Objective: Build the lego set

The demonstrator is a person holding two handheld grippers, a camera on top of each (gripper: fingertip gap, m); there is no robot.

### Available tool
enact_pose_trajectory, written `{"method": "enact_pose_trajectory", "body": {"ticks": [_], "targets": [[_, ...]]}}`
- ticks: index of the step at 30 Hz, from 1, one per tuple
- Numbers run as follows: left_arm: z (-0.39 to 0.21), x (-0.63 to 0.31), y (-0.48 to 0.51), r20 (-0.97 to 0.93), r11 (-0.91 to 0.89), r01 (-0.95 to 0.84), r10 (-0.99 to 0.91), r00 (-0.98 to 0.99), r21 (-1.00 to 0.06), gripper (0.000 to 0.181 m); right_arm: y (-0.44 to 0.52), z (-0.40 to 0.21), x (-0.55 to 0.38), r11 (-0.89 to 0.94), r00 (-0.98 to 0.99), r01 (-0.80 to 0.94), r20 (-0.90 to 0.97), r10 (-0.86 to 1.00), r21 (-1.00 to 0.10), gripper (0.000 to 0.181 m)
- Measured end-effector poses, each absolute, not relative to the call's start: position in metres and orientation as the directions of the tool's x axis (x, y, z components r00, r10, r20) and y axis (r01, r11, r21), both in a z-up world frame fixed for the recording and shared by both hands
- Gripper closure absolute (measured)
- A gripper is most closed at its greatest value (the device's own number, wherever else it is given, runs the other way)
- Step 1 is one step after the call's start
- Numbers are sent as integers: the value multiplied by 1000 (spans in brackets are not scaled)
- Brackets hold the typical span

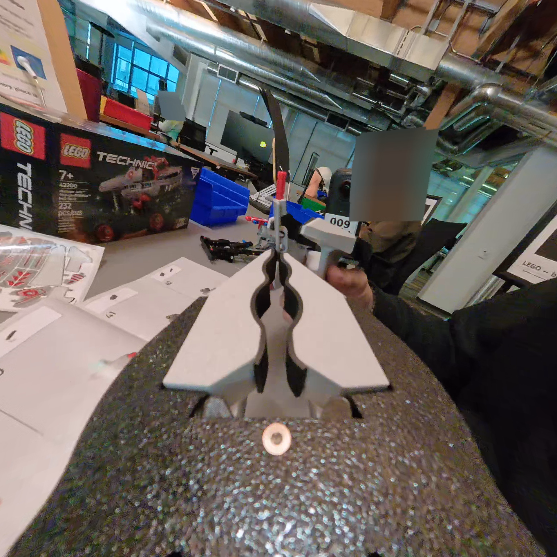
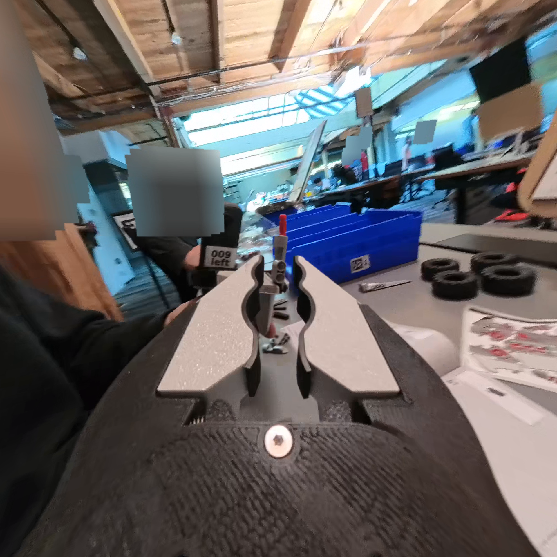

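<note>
My left gripper (image 1: 278, 254) is shut on a small grey Lego assembly (image 1: 278, 232) and holds it upright in the air. A red axle (image 1: 281, 185) sticks up from its top. My right gripper (image 2: 278, 265) is open and empty. In its view the grey assembly (image 2: 278, 269) and red axle (image 2: 282, 224) show through the gap between the fingertips, with a left finger (image 2: 266, 304) below them. In the left wrist view the right gripper (image 1: 328, 238), held by a hand (image 1: 346, 280), sits just right of the assembly, apart from it.
A Lego box (image 1: 90, 180) stands at back left, with blue bins (image 1: 220, 199) (image 2: 355, 241) beside it. A black chassis assembly (image 1: 226, 247) lies on the grey table. Instruction pages (image 1: 90, 331) and a sticker sheet (image 2: 512, 346) lie nearby. Several black tyres (image 2: 476, 274) sit at the right. My left and right fingertips are right by each other.
</note>
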State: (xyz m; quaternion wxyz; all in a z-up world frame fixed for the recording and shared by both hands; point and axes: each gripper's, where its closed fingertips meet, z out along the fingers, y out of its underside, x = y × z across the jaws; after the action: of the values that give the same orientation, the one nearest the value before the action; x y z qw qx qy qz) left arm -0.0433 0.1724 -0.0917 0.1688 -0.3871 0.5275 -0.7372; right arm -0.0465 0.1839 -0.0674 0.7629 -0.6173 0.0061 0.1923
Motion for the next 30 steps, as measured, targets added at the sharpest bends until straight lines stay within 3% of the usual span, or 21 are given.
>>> {"method": "enact_pose_trajectory", "body": {"ticks": [5,18,30], "targets": [[-96,-43,168,394,-370,-186,-638,-662,-910,181,183,-71,-46,135,900,-351,-294,323,-927,177],[-118,-41,175,298,-201,-221,-700,-650,-954,181,190,-92,-46,78,868,-402,-352,351,-912,175],[-130,-43,180,325,-157,-303,-682,-655,-940,181,195,-103,-46,65,861,-417,-371,348,-907,175]]}}
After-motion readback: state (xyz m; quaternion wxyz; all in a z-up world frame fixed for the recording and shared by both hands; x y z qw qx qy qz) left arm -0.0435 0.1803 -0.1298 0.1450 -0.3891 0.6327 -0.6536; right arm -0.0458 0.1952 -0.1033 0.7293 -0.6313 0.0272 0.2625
